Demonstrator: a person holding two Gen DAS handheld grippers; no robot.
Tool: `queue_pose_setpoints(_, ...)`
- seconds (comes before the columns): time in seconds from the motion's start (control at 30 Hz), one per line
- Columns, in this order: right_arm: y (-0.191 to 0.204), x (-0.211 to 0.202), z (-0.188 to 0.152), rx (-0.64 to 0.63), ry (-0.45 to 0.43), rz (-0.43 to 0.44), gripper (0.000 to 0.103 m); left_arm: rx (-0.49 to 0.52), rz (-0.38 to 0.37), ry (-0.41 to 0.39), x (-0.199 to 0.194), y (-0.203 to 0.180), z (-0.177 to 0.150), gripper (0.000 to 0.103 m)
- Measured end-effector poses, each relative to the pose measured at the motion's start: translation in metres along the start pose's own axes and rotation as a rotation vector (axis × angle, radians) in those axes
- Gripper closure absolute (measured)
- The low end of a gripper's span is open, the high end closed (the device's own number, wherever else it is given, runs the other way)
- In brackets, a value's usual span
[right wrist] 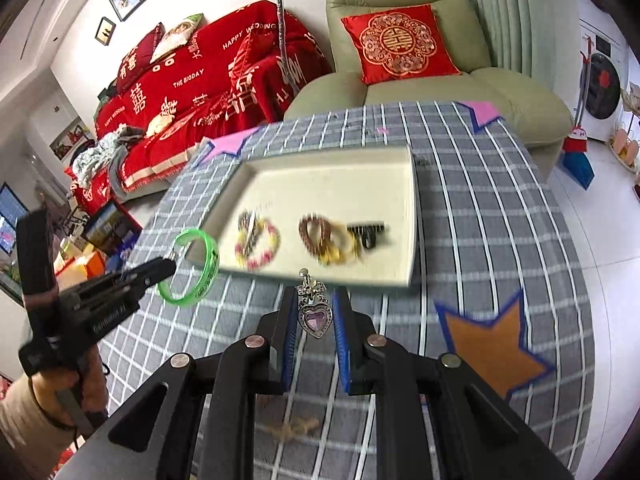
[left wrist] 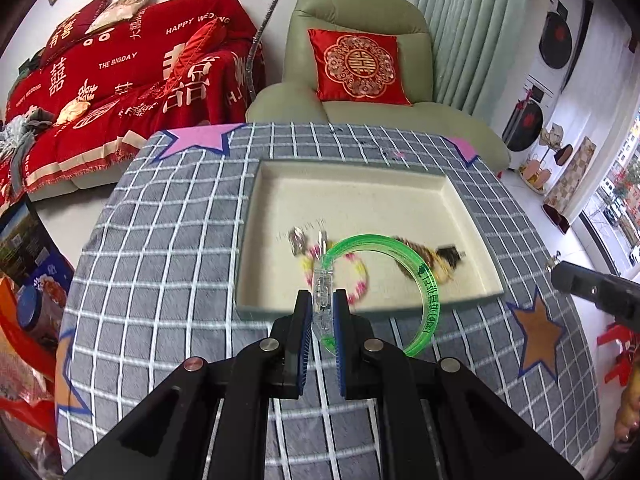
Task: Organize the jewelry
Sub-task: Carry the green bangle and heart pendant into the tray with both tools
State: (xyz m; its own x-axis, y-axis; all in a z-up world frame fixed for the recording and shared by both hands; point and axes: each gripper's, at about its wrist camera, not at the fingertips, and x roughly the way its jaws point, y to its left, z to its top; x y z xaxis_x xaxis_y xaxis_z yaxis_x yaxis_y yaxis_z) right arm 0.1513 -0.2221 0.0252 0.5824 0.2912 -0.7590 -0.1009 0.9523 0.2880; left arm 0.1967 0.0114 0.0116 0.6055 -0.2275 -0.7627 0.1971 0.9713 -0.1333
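Both loads hang near the tray [left wrist: 472, 216]: left tool [left wrist: 322, 306] clamps the green bangle [left wrist: 430, 296]; right tool [right wrist: 316, 312] pinches a heart pendant [right wrist: 315, 317]; next, I judge, lowering and releasing inside.

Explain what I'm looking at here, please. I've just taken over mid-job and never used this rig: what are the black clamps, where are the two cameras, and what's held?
There is no robot arm. A person holds a hand-held clamp in each hand, and each carries a wide-angle camera looking forward along its two fingers.

The left wrist view shows the left gripper shut on a green bangle, pinched at its clear clasp section. In the right wrist view the same bangle hangs at the left.

The right wrist view shows the right gripper holding a heart pendant, silver with a purple stone.

Both hover near the front edge of a shallow cream tray on a grey checked tablecloth with star patches. Already in the tray: a pink-and-yellow beaded bracelet, brown and yellow bracelets and a dark clip, all somewhat blurred.
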Motion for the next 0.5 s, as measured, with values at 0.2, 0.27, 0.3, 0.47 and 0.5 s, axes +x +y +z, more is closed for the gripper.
queue_pose_setpoints(0.2, -0.004, 0.019, 0.043, 0.02, -0.018, 0.003, 0.084, -0.01, 0.014, -0.025, 0.014, 0.004, 0.031, 0.082)
queue_pose_setpoints(0.27, -0.006, 0.031, 0.054, 0.03, -0.014, 0.016, 0.084, -0.013, 0.014, -0.026, 0.022, 0.003, 0.037, 0.082)
queue_pose_setpoints(0.3, -0.006, 0.037, 0.058, 0.033, -0.011, 0.021, 0.084, -0.015, 0.016, -0.026, 0.027, 0.002, 0.041, 0.082)
queue_pose_setpoints(0.47, -0.004, 0.071, 0.066, 0.027, 0.012, 0.02, 0.084, -0.022, 0.035, -0.013, 0.063, -0.004, 0.053, 0.082)
queue_pose_setpoints(0.5, -0.005, 0.081, 0.066, 0.029, 0.022, 0.016, 0.084, -0.018, 0.035, -0.007, 0.07, -0.006, 0.054, 0.082)
